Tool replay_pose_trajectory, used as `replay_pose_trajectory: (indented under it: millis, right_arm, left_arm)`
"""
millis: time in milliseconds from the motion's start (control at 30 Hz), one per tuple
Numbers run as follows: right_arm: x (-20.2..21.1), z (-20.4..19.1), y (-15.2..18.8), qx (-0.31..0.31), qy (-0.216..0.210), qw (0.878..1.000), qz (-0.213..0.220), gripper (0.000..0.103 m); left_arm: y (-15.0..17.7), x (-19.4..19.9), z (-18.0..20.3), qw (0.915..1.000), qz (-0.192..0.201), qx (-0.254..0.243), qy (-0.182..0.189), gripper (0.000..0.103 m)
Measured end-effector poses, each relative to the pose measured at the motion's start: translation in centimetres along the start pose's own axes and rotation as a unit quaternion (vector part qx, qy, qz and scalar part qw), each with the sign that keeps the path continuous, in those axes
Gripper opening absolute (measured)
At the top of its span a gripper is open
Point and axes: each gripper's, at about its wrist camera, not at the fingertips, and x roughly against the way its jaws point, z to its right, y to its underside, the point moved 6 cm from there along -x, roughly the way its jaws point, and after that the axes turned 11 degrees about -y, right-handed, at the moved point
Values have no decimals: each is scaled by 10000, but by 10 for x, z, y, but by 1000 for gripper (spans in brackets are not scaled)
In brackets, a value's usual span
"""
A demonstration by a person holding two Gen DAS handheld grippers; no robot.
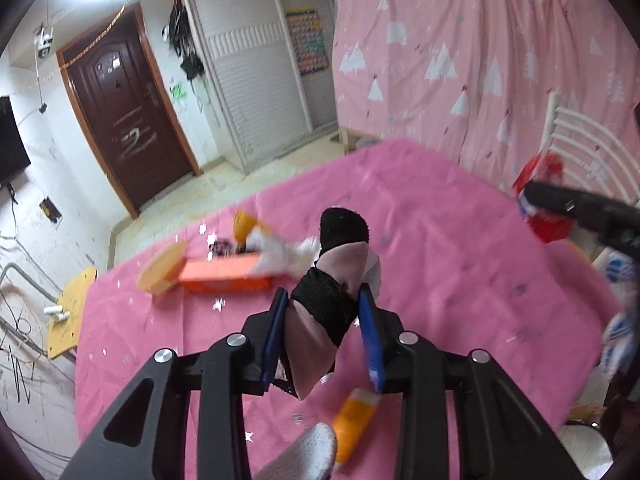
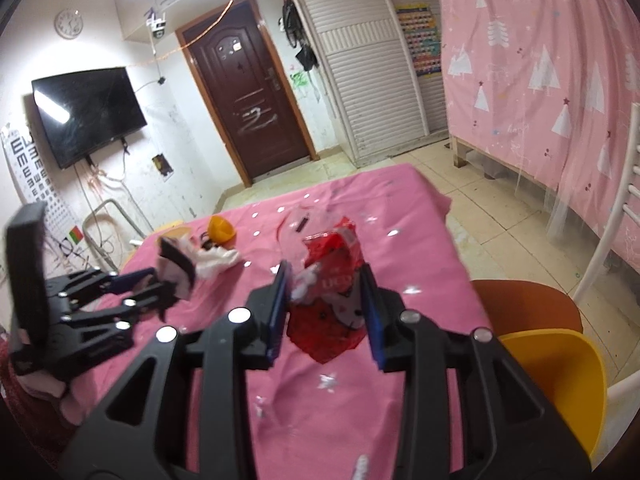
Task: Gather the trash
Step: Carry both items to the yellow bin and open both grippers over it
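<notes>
My left gripper [image 1: 324, 291] is shut on a pale pink scrap with black bands [image 1: 340, 280], held up above the pink-covered table [image 1: 440, 264]. In the right wrist view the same scrap [image 2: 178, 268] sticks out of the left gripper [image 2: 160, 278] at the left. My right gripper [image 2: 326, 268] is shut on a crumpled red packet [image 2: 332, 276], lifted over the table's middle; that packet [image 1: 544, 172] shows at the right of the left wrist view. On the cloth lie a crumpled white tissue [image 1: 280, 254], an orange box [image 1: 224, 276] and an orange tube [image 1: 354, 424].
An orange cup [image 2: 222, 230] lies near the table's far left corner, with round orange lids [image 1: 162, 272] by the box. A yellow chair [image 2: 560, 368] and an orange chair [image 2: 524, 300] stand at the table's right edge. A yellow stool [image 1: 70, 312] stands on the left.
</notes>
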Motion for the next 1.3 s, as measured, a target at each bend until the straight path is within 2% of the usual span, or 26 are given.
replay_pose_trajectory:
  millis: [100, 233, 300, 333, 467, 600, 700, 833, 1000, 1067, 1167, 1267, 1300]
  right_arm:
    - [16, 12, -2, -89, 66, 9998, 165, 33]
    - [42, 31, -4, -210, 220, 9988, 395, 33]
    - [57, 43, -3, -285, 332, 9978, 505, 38]
    - [64, 49, -2, -324, 378, 9973, 548, 41]
    - [90, 71, 3, -475, 601, 9944, 733, 42]
    - [116, 96, 5, -623, 826, 9904, 920, 42]
    - [131, 109, 5, -770, 842, 9875, 1086, 42]
    - [149, 123, 1, -914, 847, 9834, 1320, 57]
    - [177, 139, -5, -1109, 978, 9732, 1759, 59]
    - [190, 145, -7, -1225, 1029, 9679, 1938, 64]
    - [207, 159, -8, -1433, 1055, 9601, 2156, 66]
    - [217, 167, -7, -1557, 1038, 9556, 2277, 66]
    - [218, 167, -7, -1565, 1028, 9555, 2278, 66]
  left_arm:
    - [-14, 24, 9, 9996, 256, 48, 147, 27]
    - [-30, 55, 33, 9970, 544, 88, 545, 27]
    - [-37, 70, 50, 9945, 656, 78, 809, 27]
    - [-39, 73, 56, 9935, 680, 44, 908, 27]
    - [-45, 88, 93, 9903, 759, -127, 1158, 27]
    - [-46, 91, 122, 9881, 693, -279, 1346, 27]
    - [-49, 93, 149, 9859, 656, -433, 1479, 27]
    - [-53, 97, 185, 9813, 646, -635, 1700, 27]
    - [-61, 95, 230, 9744, 518, -698, 2074, 27]
    - [-61, 90, 248, 9710, 400, -649, 2265, 27]
    - [-60, 77, 267, 9657, 115, -545, 2537, 36]
    - [-57, 69, 276, 9641, -47, -484, 2612, 52]
    - [-57, 68, 277, 9647, -49, -477, 2591, 53]
